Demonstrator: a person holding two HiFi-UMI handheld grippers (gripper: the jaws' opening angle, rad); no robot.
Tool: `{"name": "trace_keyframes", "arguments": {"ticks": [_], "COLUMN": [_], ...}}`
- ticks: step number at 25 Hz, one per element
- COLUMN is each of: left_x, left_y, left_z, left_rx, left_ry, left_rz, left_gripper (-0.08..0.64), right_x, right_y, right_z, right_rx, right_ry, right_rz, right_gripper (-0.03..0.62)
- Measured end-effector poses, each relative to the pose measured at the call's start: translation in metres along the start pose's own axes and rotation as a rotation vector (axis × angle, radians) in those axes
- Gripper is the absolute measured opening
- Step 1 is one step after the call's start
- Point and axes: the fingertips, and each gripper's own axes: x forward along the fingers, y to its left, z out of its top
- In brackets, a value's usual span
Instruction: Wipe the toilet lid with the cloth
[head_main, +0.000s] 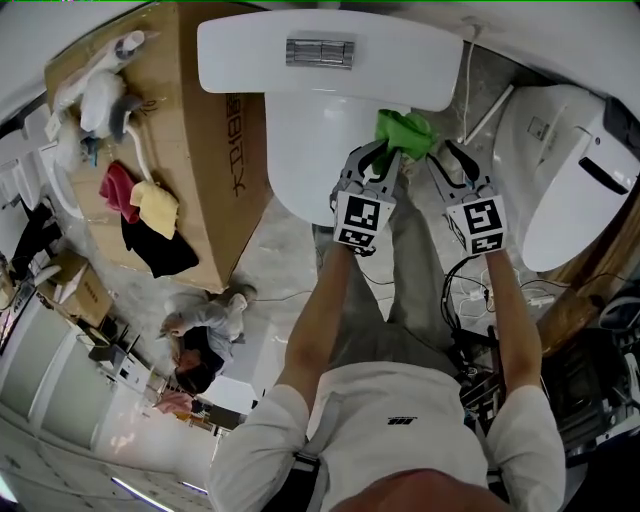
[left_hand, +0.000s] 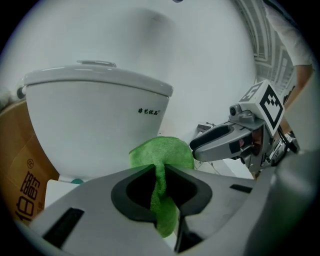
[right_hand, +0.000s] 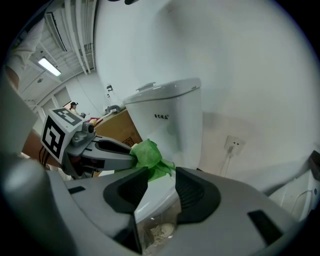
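The white toilet lid (head_main: 315, 150) lies closed below the tank (head_main: 320, 55). A green cloth (head_main: 405, 130) sits bunched over the lid's right edge. My left gripper (head_main: 387, 152) is shut on the cloth; in the left gripper view the cloth (left_hand: 162, 165) is pinched between the jaws and hangs down through them. My right gripper (head_main: 440, 160) stands open just right of the cloth, with nothing between its jaws. In the right gripper view the cloth (right_hand: 147, 155) shows ahead of the open jaws, held by the left gripper (right_hand: 107, 152).
A cardboard box (head_main: 200, 120) stands left of the toilet, with red, yellow and black cloths (head_main: 140, 205) on it. A second toilet (head_main: 565, 170) is close on the right. Cables (head_main: 470, 290) lie on the floor. A wall socket (right_hand: 233, 145) is behind the tank.
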Motion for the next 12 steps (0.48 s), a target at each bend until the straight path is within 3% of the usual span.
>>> {"name": "trace_keyframes", "arguments": {"ticks": [12], "left_x": [0.047], "left_y": [0.004], "left_z": [-0.043], "left_rx": [-0.003], "left_ry": [0.020], "left_rz": [-0.026], "left_gripper": [0.074], "right_x": [0.036], "right_y": [-0.021], "right_z": [-0.043], "right_rx": [0.014], "right_ry": [0.018], "right_rz": [-0.039], "right_gripper": [0.182]}}
